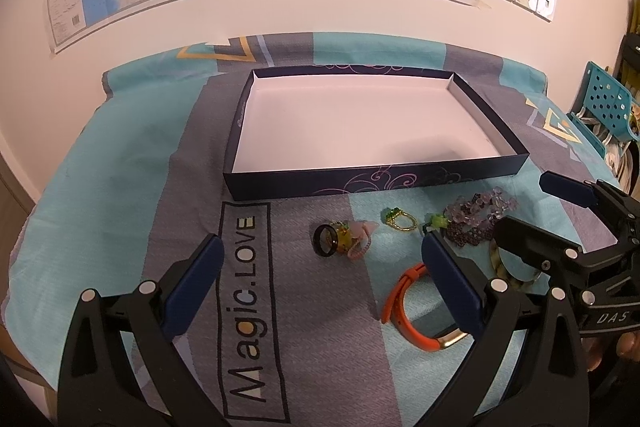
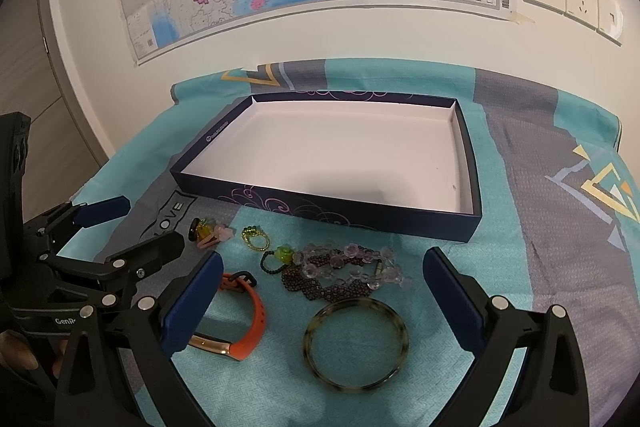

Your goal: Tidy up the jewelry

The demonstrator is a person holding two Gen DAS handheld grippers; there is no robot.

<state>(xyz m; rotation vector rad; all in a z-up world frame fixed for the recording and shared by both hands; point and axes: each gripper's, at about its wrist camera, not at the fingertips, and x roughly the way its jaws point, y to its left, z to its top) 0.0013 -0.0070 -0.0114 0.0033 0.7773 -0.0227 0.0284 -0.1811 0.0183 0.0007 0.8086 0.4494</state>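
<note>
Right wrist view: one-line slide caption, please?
Open right gripper hovers above a tortoiseshell bangle, beaded bracelets and orange watch band; empty navy box behind.

bangle mostly behind right gripper, watch band partly hidden

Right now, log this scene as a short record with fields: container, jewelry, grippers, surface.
container: shallow dark blue box, white inside, nothing in it
jewelry: all on the cloth in front of the box: orange band, mottled bangle, beaded bracelets, gold ring, small ring cluster
grippers: left gripper open, right gripper open, both holding nothing
surface: teal and grey patterned cloth
</note>
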